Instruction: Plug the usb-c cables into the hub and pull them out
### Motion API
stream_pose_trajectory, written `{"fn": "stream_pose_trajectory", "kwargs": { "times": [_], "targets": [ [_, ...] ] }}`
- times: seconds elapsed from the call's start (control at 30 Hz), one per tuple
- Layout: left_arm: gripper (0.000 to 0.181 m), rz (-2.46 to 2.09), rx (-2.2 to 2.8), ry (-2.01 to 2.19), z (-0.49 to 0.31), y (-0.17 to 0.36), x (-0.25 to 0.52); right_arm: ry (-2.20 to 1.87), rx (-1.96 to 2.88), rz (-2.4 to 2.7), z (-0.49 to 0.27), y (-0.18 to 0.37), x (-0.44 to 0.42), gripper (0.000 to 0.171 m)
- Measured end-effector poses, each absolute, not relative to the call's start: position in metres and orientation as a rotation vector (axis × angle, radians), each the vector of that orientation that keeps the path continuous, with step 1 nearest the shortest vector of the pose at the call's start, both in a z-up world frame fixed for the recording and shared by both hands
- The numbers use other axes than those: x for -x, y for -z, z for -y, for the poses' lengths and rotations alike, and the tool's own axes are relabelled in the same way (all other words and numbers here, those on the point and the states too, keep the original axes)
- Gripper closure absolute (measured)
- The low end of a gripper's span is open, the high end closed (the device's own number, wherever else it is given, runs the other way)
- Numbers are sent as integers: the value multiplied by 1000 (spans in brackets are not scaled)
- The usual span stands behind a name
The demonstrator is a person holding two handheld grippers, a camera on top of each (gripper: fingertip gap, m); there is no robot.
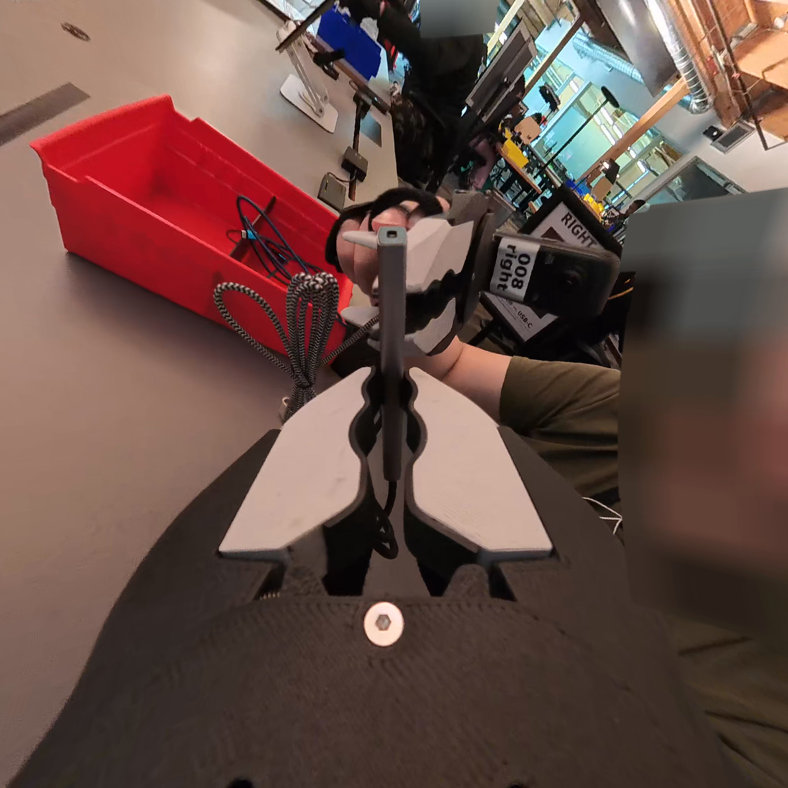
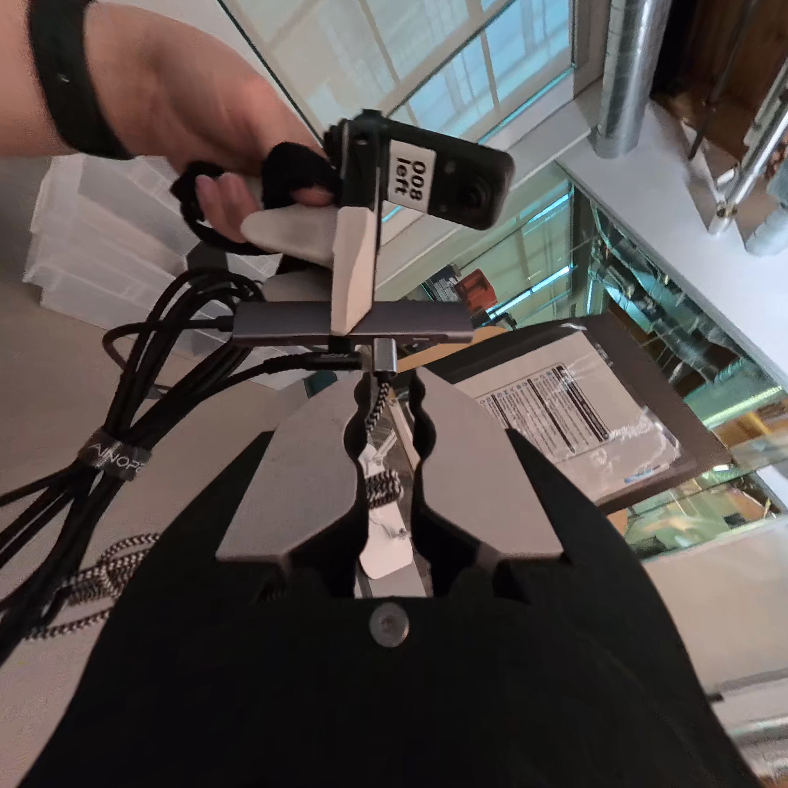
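You have a slim grey metal hub [image 1: 391,341], a black-and-white braided cable [image 1: 308,324], and a red plastic bin [image 1: 140,204] at ten o'clock.

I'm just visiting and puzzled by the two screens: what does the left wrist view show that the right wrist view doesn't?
Only the left wrist view shows the red bin with a blue cable inside. Only the right wrist view shows the black cables bundled by a strap, and the grey plug at the hub's side. Both show the grey hub held in the left hand-held gripper, and the braided black-and-white cable.
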State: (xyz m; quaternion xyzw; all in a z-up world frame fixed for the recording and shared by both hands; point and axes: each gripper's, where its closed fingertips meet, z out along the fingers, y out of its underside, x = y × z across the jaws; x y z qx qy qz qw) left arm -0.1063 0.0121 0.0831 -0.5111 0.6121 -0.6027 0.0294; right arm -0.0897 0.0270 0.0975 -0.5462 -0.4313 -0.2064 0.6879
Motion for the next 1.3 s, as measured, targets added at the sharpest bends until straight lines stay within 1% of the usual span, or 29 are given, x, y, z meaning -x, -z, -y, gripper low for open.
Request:
{"fn": "stream_pose_trajectory", "kwargs": {
  "times": [0.07, 0.27, 0.33, 0.37, 0.4, 0.43, 0.57, 0.77, 1.07, 1.13, 1.3],
  "targets": [
    [173, -1913, 1594, 1865, -9, -81, 109, 449, 1211, 999, -25, -94, 94, 159],
    [171, -2001, 1597, 1871, -6, -76, 119, 470, 1215, 1047, -24, -88, 102, 160],
    [160, -1947, 1551, 1945, -10, -86, 120, 479, 1238, 1050, -26, -86, 104, 160],
    [162, -1917, 1536, 1961, -13, -89, 119, 484, 1241, 1050, -27, -86, 105, 160],
    [170, -1905, 1530, 1941, -16, -89, 118, 490, 1235, 1049, -27, -86, 107, 160],
    [171, -1907, 1523, 1924, -18, -87, 118, 499, 1239, 1049, -28, -85, 107, 160],
    [171, -1910, 1543, 1912, -21, -83, 117, 508, 1261, 1052, -31, -81, 106, 160],
    [173, -2063, 1562, 1671, -21, -64, 123, 473, 1308, 1168, -29, -64, 112, 160],
    [173, -2098, 1552, 1627, -16, -66, 131, 473, 1296, 1197, -23, -67, 118, 161],
    [173, -2085, 1556, 1643, -16, -68, 130, 486, 1299, 1195, -23, -68, 115, 164],
    [173, -2079, 1551, 1651, -13, -71, 130, 496, 1287, 1204, -20, -71, 115, 165]
  ]
}}
